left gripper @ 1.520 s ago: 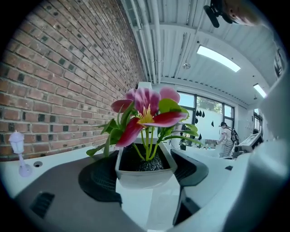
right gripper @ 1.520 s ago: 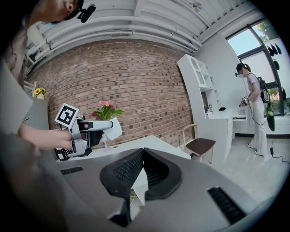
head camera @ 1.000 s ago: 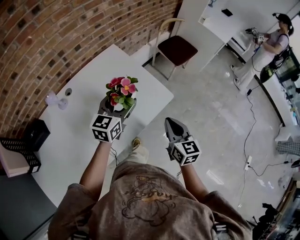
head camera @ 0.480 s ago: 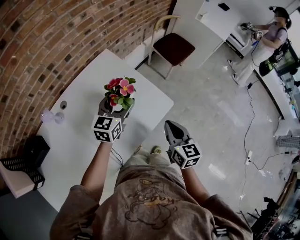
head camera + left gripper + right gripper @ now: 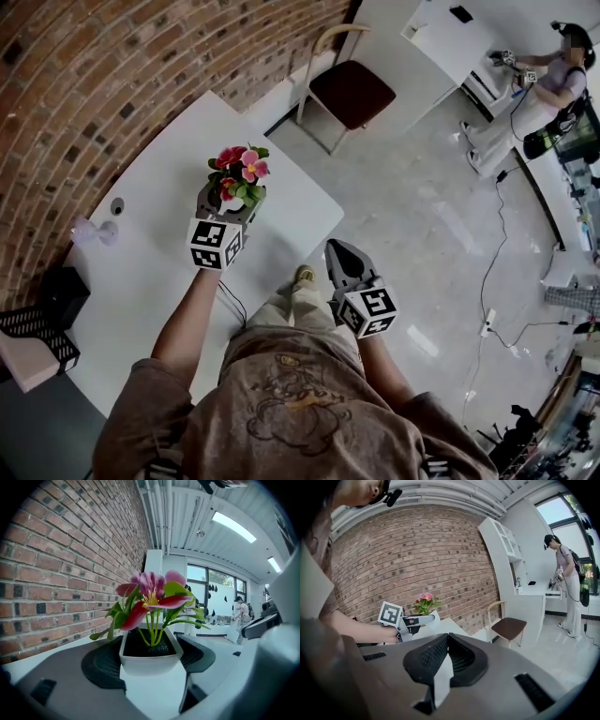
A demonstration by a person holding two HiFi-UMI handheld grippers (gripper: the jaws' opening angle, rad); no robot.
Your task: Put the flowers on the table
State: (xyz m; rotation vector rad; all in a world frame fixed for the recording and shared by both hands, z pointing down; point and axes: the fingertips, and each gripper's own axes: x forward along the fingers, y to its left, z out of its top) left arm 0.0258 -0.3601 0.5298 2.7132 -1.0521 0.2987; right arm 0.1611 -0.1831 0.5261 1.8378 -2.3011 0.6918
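The left gripper (image 5: 230, 197) is closed on a white pot (image 5: 149, 662). Its two black pads (image 5: 101, 665) press against opposite sides of the pot, which fills the gap between the jaws. The pot is upright and holds dark soil. The flowers (image 5: 152, 595), pink and red with green leaves, stand above its rim.

In the head view the pot is over the white table (image 5: 150, 272), near the right edge and towards the far corner. No view shows whether the pot's base touches the tabletop.

The right gripper (image 5: 447, 639) is closed. Its jaw tips meet and there is nothing between them. It is off the table's right edge, over the grey floor (image 5: 422, 225) and well apart from the left gripper.

Other items on the table:
- A small translucent object (image 5: 89, 230) and a small round object (image 5: 116, 206) lie near the edge next to the brick wall (image 5: 94, 75).
- A black box (image 5: 61, 292) and a black basket (image 5: 37, 328) sit at the near left end.

A chair (image 5: 352, 89) with a dark seat stands on the floor beyond the table's far corner. A person (image 5: 539, 89) stands at a white counter at the far side of the room.
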